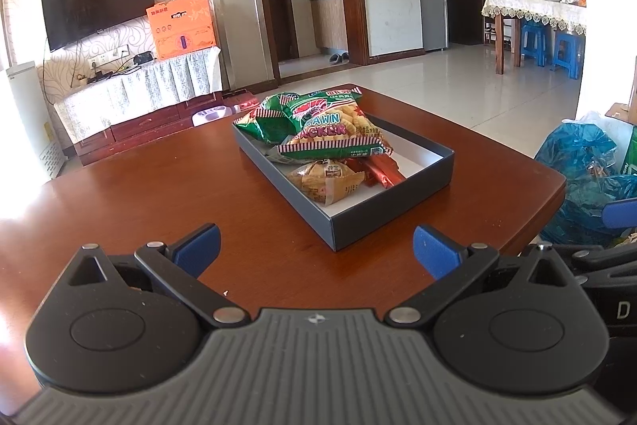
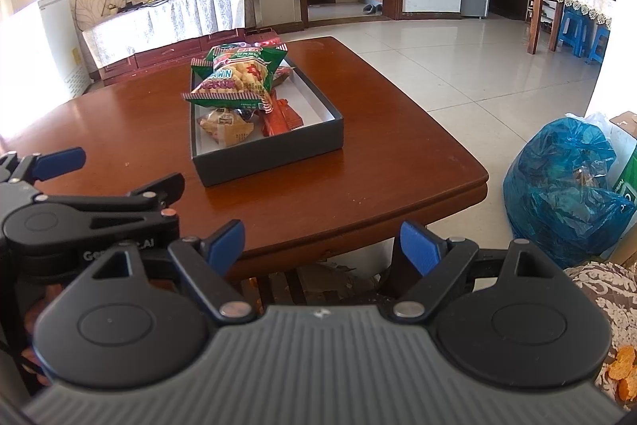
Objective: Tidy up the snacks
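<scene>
Judging by its puffed, crinkly film, I expect the green prawn cracker bag to be light, slippery and easily crushed, so I'd pinch a crimped end seam rather than its belly. It lies on top of the pile in the grey box on the wooden table, with a small yellow pastry packet and red wrappers beside and partly under it. My left gripper and right gripper both hang short of the box, jaws spread wide, holding nothing.
</scene>
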Tool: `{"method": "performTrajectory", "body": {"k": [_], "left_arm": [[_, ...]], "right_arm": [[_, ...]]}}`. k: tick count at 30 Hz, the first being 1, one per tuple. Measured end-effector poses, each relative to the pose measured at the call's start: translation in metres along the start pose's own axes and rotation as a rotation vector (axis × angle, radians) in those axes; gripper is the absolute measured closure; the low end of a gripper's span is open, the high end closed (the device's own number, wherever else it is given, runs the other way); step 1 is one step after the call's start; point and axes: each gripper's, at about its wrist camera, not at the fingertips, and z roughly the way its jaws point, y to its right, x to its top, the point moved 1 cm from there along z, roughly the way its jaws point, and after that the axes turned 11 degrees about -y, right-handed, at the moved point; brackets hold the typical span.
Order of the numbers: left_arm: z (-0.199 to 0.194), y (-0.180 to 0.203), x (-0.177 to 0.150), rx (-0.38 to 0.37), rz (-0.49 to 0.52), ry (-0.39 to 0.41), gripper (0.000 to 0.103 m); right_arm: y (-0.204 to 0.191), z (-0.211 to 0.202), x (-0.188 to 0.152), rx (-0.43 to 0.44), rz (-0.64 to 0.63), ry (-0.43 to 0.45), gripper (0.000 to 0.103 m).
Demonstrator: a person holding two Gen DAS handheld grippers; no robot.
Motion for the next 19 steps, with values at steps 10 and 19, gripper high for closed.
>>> {"method": "performTrajectory", "body": {"k": [10,19], "left_arm": [[-0.0002,0.0007,-0.0006,-0.007,-0.004,0.003,0.000],[-0.0023,0.0008,-0.0014,-0.002,-0.004,0.017,0.000]], "right_arm": [[-0.0006,-0.0006,0.0000,0.003,0.000,0.000,0.016],[-0.0007,-0.0002,0.0003,0.001,-0.003,0.001,0.016]]}}
